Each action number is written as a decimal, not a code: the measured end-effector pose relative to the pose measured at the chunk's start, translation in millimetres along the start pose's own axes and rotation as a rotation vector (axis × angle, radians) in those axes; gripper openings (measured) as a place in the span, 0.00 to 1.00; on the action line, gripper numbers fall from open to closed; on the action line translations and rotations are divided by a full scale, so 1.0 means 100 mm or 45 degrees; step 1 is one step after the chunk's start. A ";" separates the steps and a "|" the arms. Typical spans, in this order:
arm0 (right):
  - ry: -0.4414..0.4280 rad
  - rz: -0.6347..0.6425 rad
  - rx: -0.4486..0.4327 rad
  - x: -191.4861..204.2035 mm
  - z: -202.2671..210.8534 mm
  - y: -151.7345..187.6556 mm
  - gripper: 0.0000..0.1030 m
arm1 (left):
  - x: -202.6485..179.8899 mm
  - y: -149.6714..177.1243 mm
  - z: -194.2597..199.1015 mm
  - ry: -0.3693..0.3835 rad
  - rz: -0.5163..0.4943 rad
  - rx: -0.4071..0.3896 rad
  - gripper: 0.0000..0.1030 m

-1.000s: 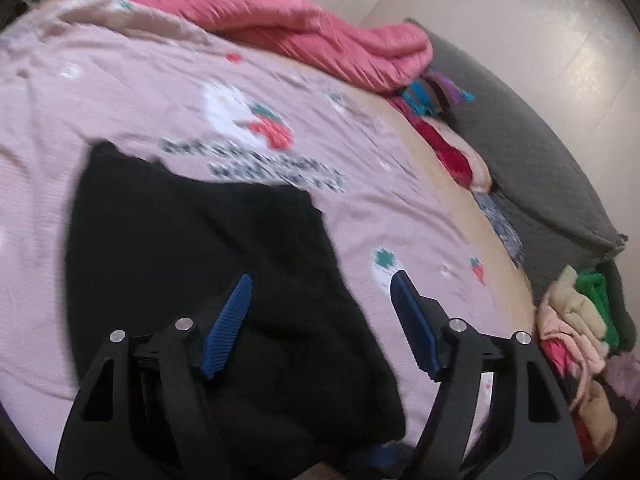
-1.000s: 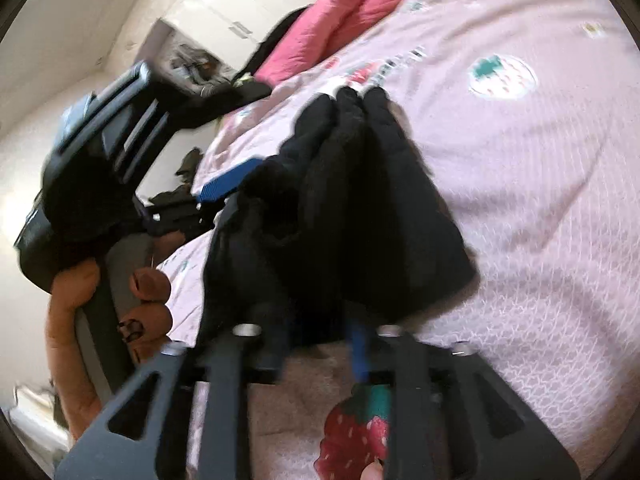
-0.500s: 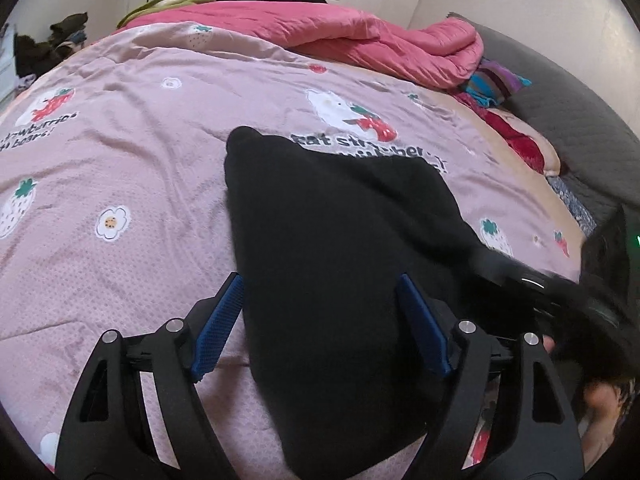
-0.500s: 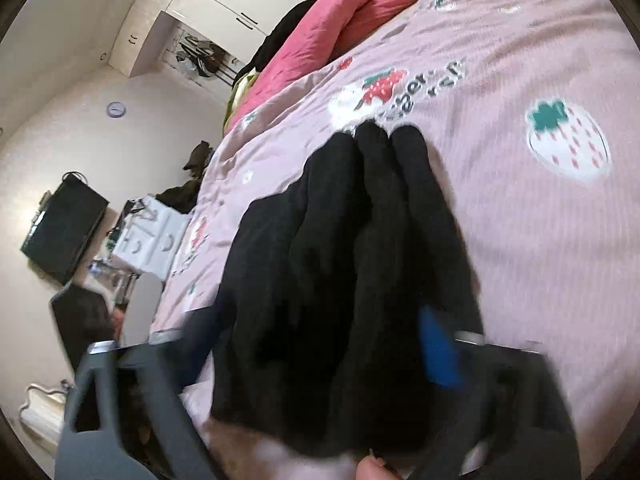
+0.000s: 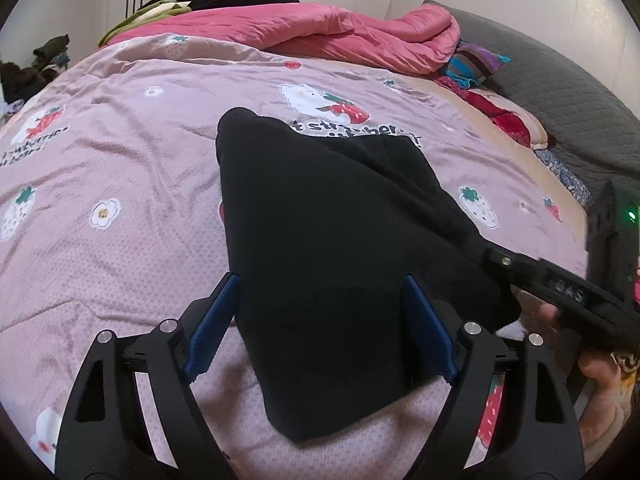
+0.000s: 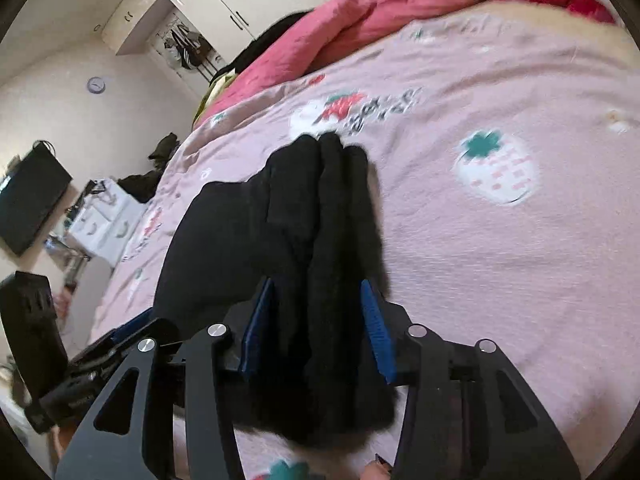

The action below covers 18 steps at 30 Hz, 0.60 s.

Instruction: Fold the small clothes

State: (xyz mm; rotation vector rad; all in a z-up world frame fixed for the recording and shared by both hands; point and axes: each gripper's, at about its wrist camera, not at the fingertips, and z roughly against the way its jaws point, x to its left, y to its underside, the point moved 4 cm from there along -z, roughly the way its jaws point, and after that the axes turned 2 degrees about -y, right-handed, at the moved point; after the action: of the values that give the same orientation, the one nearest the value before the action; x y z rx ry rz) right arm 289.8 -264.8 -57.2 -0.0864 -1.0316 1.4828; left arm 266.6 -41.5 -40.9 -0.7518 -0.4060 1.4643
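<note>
A black garment (image 5: 320, 200) lies folded on the pink strawberry-print bed sheet (image 5: 120, 160). My left gripper (image 5: 320, 284) straddles its near end. The jaws are opening, and the blue pads stand clear of the cloth on both sides. One finger of the right gripper (image 5: 520, 268) reaches the garment's right edge, with a hand behind it. In the right wrist view the black garment (image 6: 224, 232) is bunched in ridges that run between the pads of my right gripper (image 6: 316, 284). Its jaws are opening, with the cloth still lying between them. The left gripper (image 6: 100, 352) shows at the lower left.
A pink quilt (image 5: 320, 28) is heaped at the far side of the bed. Colourful clothes (image 5: 476, 64) and a grey quilted headboard (image 5: 560, 92) are on the right. White wardrobes stand behind. A dark screen (image 6: 28, 196) and a white box (image 6: 104, 216) are beside the bed.
The garment, bunched up in the right gripper a second ago, now lies flat on the sheet. The right jaws have spread apart. My left gripper shifted over the garment's near end and widened.
</note>
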 end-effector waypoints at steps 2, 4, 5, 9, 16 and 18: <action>0.076 0.077 -0.052 0.08 0.16 0.03 0.50 | 0.02 0.02 0.04 0.015 0.018 0.000 0.73; 0.113 0.141 -0.097 0.17 0.26 0.04 0.54 | 0.02 0.05 0.09 0.026 0.022 -0.005 0.73; 0.129 0.170 -0.123 0.21 0.33 0.06 0.62 | 0.02 0.06 0.12 0.030 0.021 -0.008 0.73; 0.174 0.247 -0.257 0.34 0.66 0.15 0.74 | -0.02 0.12 0.28 0.037 0.014 -0.037 0.74; 0.183 0.298 -0.378 0.53 1.07 0.39 0.93 | -0.06 0.30 0.62 0.051 0.003 -0.094 0.86; 0.174 0.304 -0.381 0.57 1.14 0.47 0.94 | -0.06 0.35 0.70 0.054 0.003 -0.107 0.91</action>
State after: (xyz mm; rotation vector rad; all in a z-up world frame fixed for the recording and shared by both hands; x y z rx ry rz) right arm 171.7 -270.3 10.4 -0.5328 -1.1544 1.5015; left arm 193.7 -34.8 -13.0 -0.8495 -0.4364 1.4377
